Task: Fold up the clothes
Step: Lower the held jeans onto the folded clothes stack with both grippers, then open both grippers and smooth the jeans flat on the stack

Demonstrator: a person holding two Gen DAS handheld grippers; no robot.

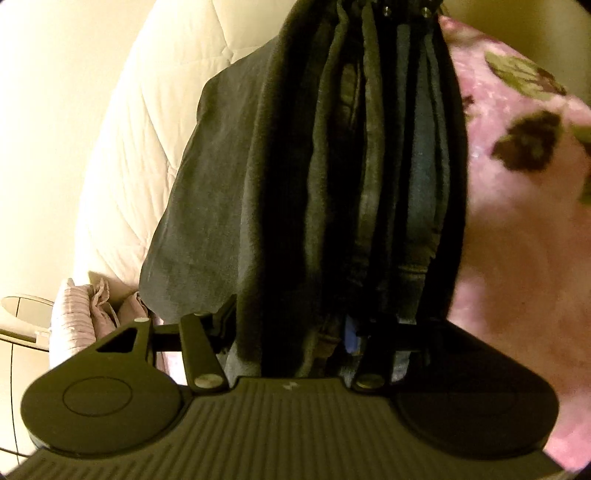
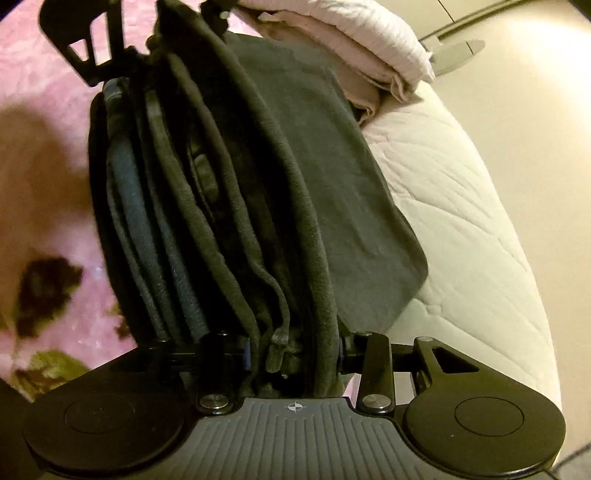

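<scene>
Two grippers clamp one bundle of dark folded clothes (image 1: 369, 166), held between them. White quilted mattress (image 2: 461, 221) lies beside the bundle on one side; pink floral blanket (image 1: 517, 147) on the opposite side. Dark grey cloth (image 2: 332, 166) hangs from the bundle onto the mattress. Pale folded linens (image 2: 354, 51) sit beyond the bundle. Left gripper (image 1: 317, 325): jaws closed on bundle. Right gripper (image 2: 291, 350): jaws closed on bundle's other end

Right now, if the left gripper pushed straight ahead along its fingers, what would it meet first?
The bunched dark garment already fills the left gripper. Straight beyond it, the right gripper holds the far end; depth is unclear.
</scene>
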